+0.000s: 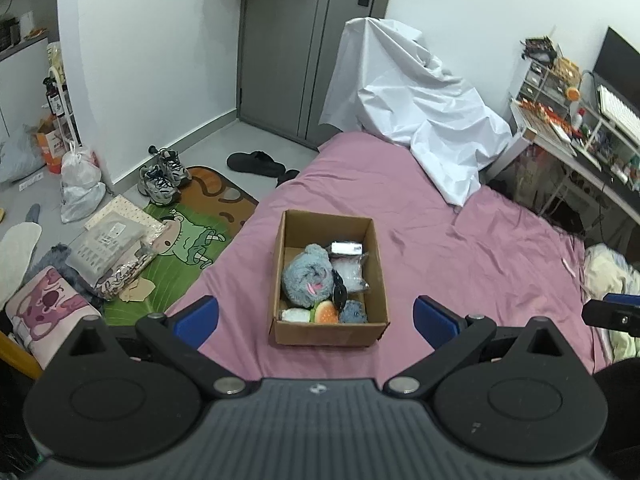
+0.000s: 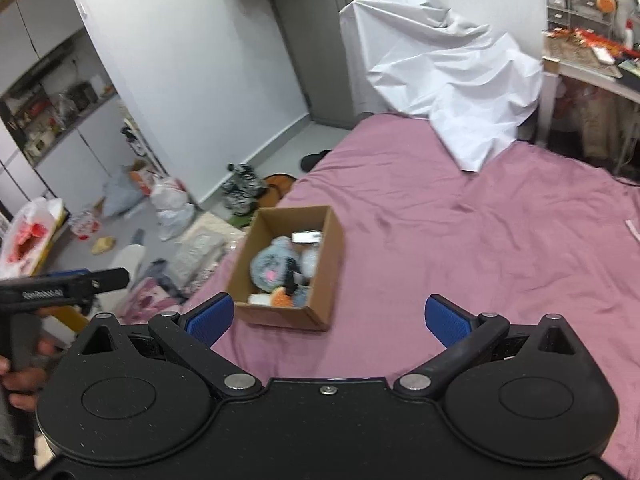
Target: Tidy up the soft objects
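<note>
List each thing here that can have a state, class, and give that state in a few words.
Left gripper with blue pads: open, empty.
Right gripper with blue pads: open, empty.
Brown cardboard box: flaps open, upright on the bed, holding soft toys.
Grey fluffy plush toy: lying inside the box.
Grey door: closed.
White sheet: draped, crumpled.

Matte black plastic left claw [image 1: 316, 320] and right claw [image 2: 328, 322]: blue ribbed fingertip pads [image 2: 446, 320], round silver pivot screws [image 2: 239, 381], disc-shaped housings at five and seven o'clock.
</note>
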Available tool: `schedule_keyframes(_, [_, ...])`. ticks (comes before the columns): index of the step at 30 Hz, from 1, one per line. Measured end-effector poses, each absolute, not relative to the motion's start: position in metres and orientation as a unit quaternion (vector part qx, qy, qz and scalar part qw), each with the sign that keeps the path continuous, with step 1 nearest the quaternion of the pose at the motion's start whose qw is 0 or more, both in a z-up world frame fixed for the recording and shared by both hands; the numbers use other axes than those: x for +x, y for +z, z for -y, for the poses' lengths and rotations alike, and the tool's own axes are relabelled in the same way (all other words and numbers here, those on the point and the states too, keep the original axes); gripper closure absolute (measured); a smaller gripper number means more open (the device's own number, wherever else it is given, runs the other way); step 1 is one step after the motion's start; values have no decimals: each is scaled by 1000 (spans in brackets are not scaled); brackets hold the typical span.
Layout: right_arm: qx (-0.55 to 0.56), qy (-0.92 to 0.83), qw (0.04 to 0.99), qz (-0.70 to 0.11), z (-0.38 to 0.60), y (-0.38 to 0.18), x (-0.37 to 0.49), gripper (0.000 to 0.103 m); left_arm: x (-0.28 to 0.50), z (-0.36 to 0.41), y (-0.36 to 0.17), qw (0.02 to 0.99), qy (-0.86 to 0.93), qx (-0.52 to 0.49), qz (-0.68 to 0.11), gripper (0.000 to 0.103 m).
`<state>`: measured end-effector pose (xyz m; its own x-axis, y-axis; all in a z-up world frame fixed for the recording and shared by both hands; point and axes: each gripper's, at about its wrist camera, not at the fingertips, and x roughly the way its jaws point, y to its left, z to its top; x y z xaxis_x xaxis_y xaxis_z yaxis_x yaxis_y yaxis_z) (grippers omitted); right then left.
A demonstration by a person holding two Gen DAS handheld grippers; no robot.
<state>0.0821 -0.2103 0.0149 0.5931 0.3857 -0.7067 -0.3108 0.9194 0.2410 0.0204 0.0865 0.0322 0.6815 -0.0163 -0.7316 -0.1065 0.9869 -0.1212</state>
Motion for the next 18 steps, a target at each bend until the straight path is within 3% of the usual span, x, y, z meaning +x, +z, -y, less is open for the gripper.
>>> schedule_keyframes(18, [60,209,889,-404,212,7,65,0,10,-74,26,910,29,-52,-410,0])
